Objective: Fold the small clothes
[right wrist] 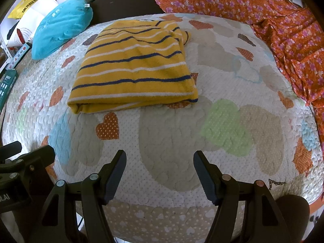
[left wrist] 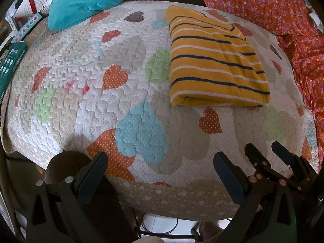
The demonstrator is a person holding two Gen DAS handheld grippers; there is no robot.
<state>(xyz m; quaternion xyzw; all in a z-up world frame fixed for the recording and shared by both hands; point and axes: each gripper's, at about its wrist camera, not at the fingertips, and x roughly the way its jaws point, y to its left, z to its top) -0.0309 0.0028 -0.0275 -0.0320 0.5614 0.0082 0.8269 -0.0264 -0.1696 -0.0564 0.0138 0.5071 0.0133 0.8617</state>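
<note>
A yellow garment with navy and white stripes [left wrist: 216, 60] lies folded into a rectangle on the heart-patterned quilt [left wrist: 121, 60], far right of centre in the left wrist view and upper left of centre in the right wrist view [right wrist: 133, 68]. My left gripper [left wrist: 160, 162] is open and empty near the quilt's front edge, well short of the garment. My right gripper [right wrist: 160, 160] is open and empty, also near the front edge. The right gripper shows in the left wrist view [left wrist: 269, 151], the left one in the right wrist view [right wrist: 28, 151].
A teal cushion [left wrist: 87, 0] lies at the quilt's far left corner, with boxes and bags [left wrist: 12, 60] beside it. An orange floral cloth [right wrist: 263, 10] covers the far right side. A dark round stool [right wrist: 291, 214] sits below the front edge.
</note>
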